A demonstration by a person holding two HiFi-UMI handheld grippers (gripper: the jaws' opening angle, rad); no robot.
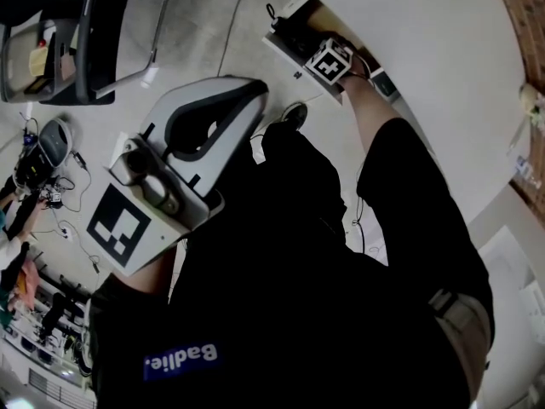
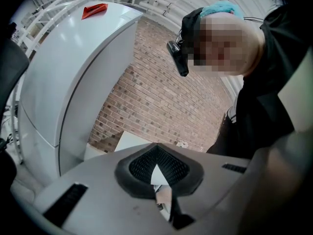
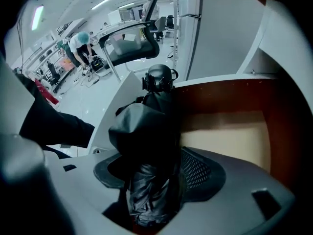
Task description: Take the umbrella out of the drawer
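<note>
In the right gripper view the black folded umbrella [image 3: 146,131] lies lengthwise between my right gripper's [image 3: 156,168] jaws, inside the drawer with its reddish-brown wall [image 3: 220,97] and pale bottom. The jaws stand wide around the wrinkled fabric, and a strip of the right mesh pad [image 3: 198,168] shows bare beside it. The head view finds that gripper [image 1: 330,62] reaching down into the open drawer [image 1: 285,51] under the white top. My left gripper [image 1: 255,92] is held up in front of my body, away from the drawer. Its pads [image 2: 146,165] meet at the tip with nothing held.
A white cabinet [image 2: 73,72] with a red thing on top stands before a brick wall. An office chair [image 1: 85,41] and cables lie on the floor at the left. A second person [image 3: 80,43] bends over at the back of the room. A round black thing [image 1: 295,113] sits on the floor below the drawer.
</note>
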